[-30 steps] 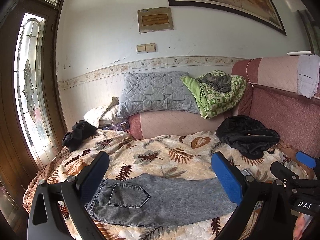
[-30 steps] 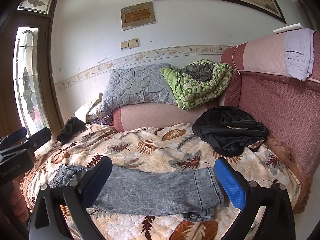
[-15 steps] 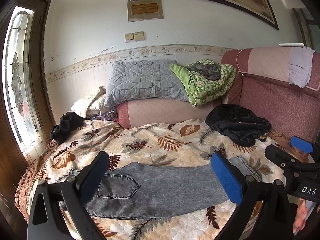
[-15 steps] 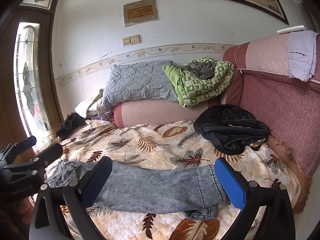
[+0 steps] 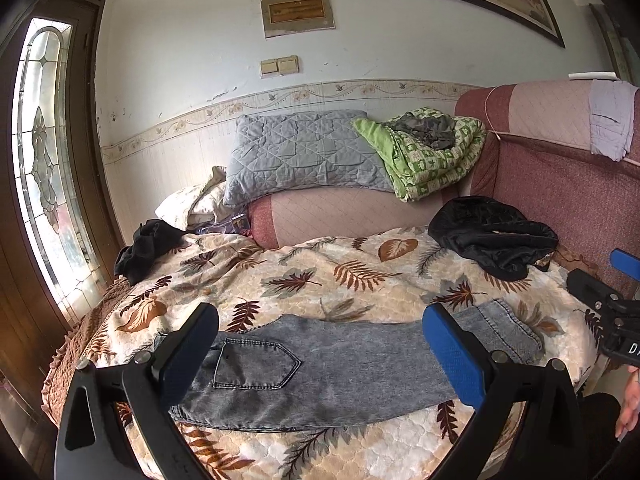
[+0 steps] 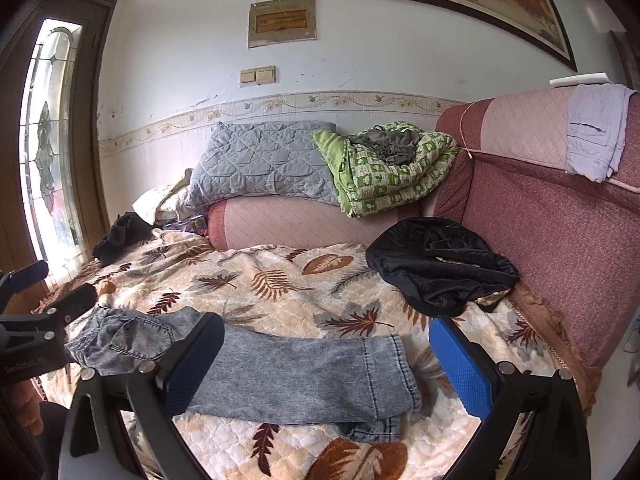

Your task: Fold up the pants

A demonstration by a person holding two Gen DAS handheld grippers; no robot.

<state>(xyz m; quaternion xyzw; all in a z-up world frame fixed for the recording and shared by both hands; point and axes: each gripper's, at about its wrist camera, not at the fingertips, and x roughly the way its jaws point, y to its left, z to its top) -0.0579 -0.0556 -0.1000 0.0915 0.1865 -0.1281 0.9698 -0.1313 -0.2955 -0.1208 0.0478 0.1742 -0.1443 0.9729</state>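
Gray jeans (image 5: 320, 364) lying along the near edge of the leaf-print blanket (image 5: 320, 276), apparently halved leg over leg, crosswise folds left; left gripper (image 5: 320, 352) and right gripper (image 6: 328, 364) above them, splayed and empty.

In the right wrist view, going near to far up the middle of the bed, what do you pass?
Grey jeans → leaf-print bedspread → pink bolster → grey quilted pillow → wall switches → framed plaque.

Left tongs (image 5: 320, 356) and right tongs (image 6: 326, 360) gape wide, apparently gripping nothing.
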